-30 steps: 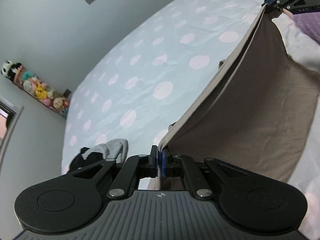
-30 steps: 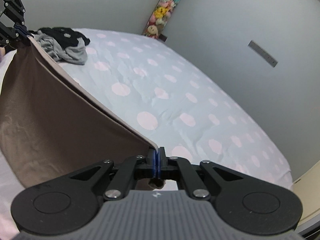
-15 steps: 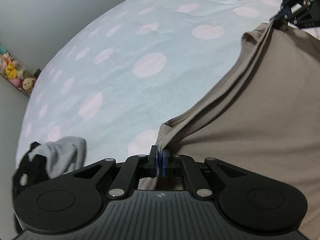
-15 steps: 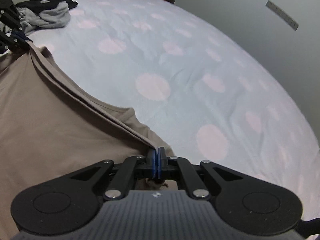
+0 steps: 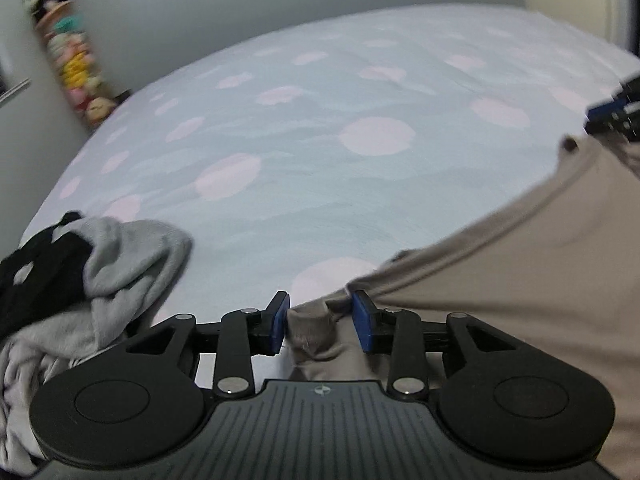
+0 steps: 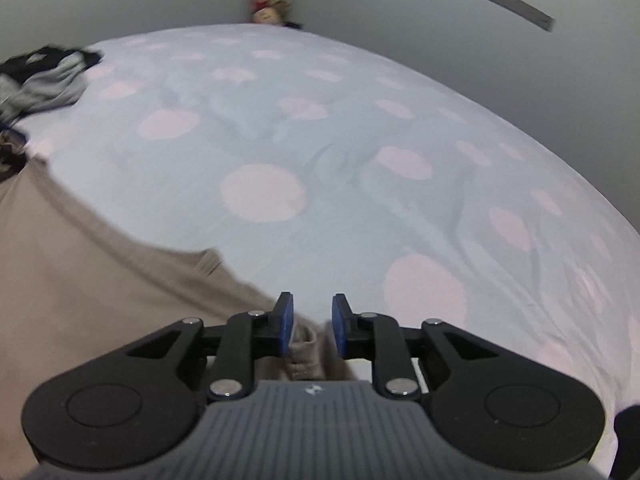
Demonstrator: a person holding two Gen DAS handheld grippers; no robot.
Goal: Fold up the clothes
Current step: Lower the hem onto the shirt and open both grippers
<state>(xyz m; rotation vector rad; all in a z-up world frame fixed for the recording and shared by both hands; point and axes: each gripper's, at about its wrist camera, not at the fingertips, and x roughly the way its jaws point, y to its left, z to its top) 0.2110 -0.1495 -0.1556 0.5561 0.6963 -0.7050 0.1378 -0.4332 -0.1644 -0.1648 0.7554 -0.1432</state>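
Note:
A taupe garment (image 5: pixel 500 264) lies flat on the bed, spread between both grippers. My left gripper (image 5: pixel 320 322) is open, its blue pads apart on either side of a bunched corner of the garment that rests loose between them. In the right wrist view the same garment (image 6: pixel 80 276) fills the lower left. My right gripper (image 6: pixel 309 328) is open too, with the other corner lying slack between its pads. The right gripper shows at the far right edge of the left wrist view.
The bed (image 5: pixel 320 168) has a pale blue sheet with pink dots. A heap of grey and black clothes (image 5: pixel 80 276) lies close to my left gripper, also seen as the clothes heap (image 6: pixel 44 76). Stuffed toys (image 5: pixel 76 64) hang in the wall corner behind the bed.
Both grippers came down to the bed with the taupe garment stretched between them, laid it flat, and have opened, letting go of its corners.

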